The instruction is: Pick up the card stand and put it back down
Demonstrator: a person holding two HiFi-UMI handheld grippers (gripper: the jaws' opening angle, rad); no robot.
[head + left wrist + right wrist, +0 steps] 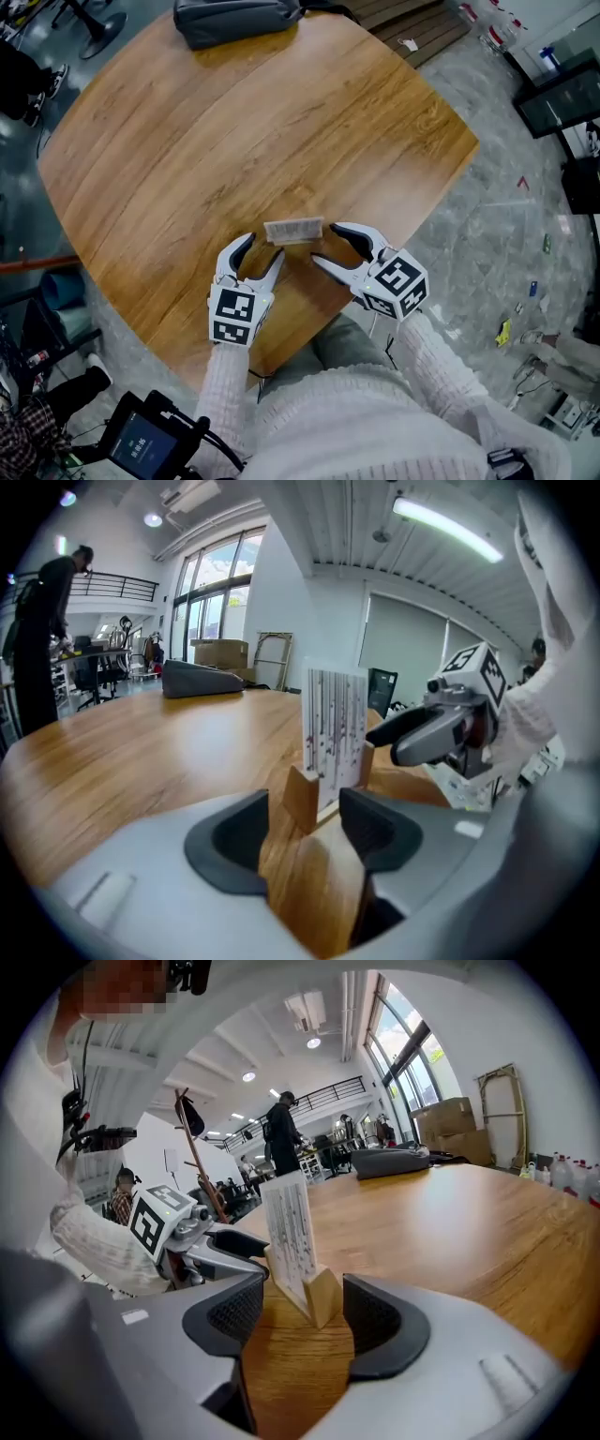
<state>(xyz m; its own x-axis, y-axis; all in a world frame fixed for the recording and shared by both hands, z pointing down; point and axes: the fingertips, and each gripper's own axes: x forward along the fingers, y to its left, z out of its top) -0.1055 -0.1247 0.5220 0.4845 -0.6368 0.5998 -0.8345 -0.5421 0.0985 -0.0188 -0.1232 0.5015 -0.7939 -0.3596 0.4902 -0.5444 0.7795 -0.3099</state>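
Note:
The card stand, a small wooden base holding an upright printed white card, rests on the wooden table near its front edge. My left gripper sits at the stand's left end and my right gripper at its right end, both open. In the left gripper view the stand's wooden end lies just at the tips of my left gripper, with gaps on both sides. The right gripper view shows the same: the stand is at the mouth of my right gripper, with the pads not touching it.
A dark grey bag lies at the table's far edge. The table's rounded front edge runs just under my grippers, with a person's knees below it. Cluttered floor surrounds the table, and people stand by desks far behind.

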